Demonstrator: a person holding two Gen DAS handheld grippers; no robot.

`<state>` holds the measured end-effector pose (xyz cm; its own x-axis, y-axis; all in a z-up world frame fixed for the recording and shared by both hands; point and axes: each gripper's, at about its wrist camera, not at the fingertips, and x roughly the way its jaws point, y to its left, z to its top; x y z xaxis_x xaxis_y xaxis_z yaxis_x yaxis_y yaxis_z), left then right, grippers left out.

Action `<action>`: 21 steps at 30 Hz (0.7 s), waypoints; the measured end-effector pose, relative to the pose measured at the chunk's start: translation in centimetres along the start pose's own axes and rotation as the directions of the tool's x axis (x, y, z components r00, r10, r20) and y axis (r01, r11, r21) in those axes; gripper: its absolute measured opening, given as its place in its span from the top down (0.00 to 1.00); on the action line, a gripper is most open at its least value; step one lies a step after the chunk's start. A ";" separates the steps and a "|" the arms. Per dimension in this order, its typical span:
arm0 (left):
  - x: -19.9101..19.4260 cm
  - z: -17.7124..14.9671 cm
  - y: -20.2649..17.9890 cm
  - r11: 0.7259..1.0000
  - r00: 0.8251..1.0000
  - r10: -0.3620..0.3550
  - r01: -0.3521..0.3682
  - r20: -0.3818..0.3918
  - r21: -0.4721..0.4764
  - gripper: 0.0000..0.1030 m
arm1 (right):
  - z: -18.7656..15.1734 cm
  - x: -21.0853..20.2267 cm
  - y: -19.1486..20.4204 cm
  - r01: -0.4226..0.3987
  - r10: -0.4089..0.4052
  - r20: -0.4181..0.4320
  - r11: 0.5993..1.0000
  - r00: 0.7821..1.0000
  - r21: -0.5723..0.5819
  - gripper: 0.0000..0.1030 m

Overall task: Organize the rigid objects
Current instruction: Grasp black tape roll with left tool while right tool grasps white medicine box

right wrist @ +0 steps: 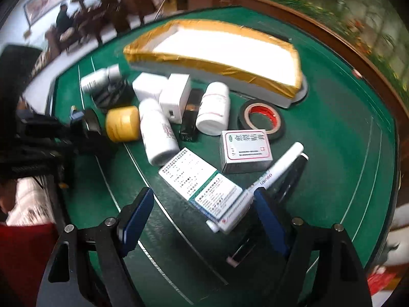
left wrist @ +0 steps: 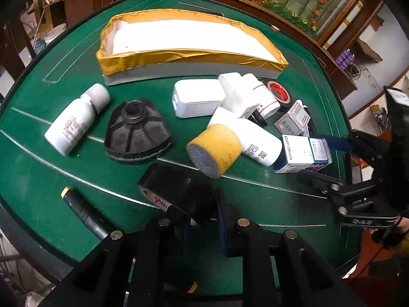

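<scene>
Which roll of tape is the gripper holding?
The plain black roll, pinched in the left gripper. The other black roll, with its red inside, lies flat on the table, untouched, beside the white bottles.

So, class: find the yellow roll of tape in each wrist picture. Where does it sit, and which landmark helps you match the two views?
Left wrist view: the yellow tape roll lies just right of centre, its grey end facing the camera, against a white bottle.
Right wrist view: the same roll sits left of centre, left of that bottle.
Shared landmark: the gold-edged white tray behind the pile.
</scene>
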<state>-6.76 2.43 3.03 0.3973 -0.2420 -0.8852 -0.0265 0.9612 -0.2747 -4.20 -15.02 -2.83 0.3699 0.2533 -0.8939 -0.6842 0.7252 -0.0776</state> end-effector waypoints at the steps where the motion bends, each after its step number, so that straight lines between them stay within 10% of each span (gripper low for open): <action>1: -0.1 -0.1 0.2 1.000 1.000 -0.001 0.001 0.001 -0.008 0.83 | 0.1 0.5 0.1 -0.003 0.002 -0.025 1.000 1.000 -0.015 0.38; 13: -0.7 -0.6 0.6 0.999 1.000 0.006 -0.004 0.027 -0.046 0.58 | -1.9 0.7 1.5 -0.228 0.237 -0.078 0.967 0.968 0.112 0.59; 21: -0.5 -0.5 1.3 0.998 0.999 0.029 -0.028 0.021 -0.049 0.58 | -1.3 1.3 3.7 -0.213 0.217 -0.079 0.975 0.973 0.061 0.50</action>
<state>-7.43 3.73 2.90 0.4152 -0.2112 -0.8849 -0.0823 0.9600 -0.2677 -7.10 -12.83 -4.83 0.1618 0.3534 -0.9214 -0.7078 0.6922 0.1412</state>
